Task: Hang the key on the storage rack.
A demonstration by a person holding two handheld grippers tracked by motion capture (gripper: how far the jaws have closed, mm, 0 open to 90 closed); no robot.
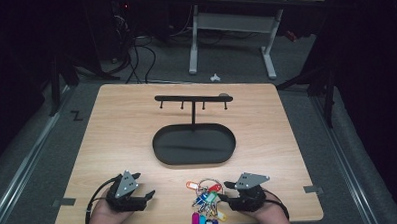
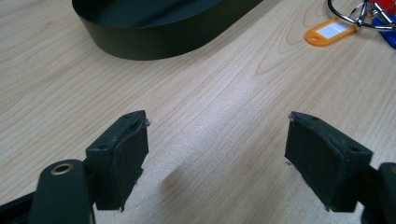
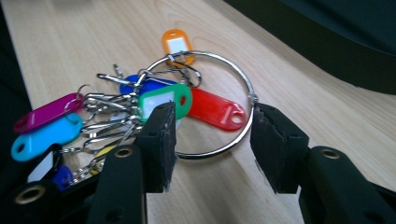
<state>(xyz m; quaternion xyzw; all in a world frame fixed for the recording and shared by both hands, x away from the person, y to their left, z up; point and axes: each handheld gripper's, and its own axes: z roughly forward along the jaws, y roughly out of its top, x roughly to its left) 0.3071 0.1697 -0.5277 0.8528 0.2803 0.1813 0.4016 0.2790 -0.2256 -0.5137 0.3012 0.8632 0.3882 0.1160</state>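
Left gripper (image 2: 217, 154): fingers wide apart over bare table (image 1: 117, 130). Right gripper (image 3: 212, 144): fingers parted astride the key ring (image 3: 243, 84) at 6 o'clock, gripping nothing.

We see a pale wood-grain counter (image 1: 122, 124) and a matte black oval tray (image 1: 194, 144) ahead of both black claws. Just before the right claw (image 3: 212, 140) a silver ring (image 3: 245, 84) carries orange (image 3: 176, 43), red (image 3: 215, 109), green (image 3: 163, 99), blue (image 3: 140, 85), magenta (image 3: 46, 112) and cyan (image 3: 44, 135) tags with white label windows
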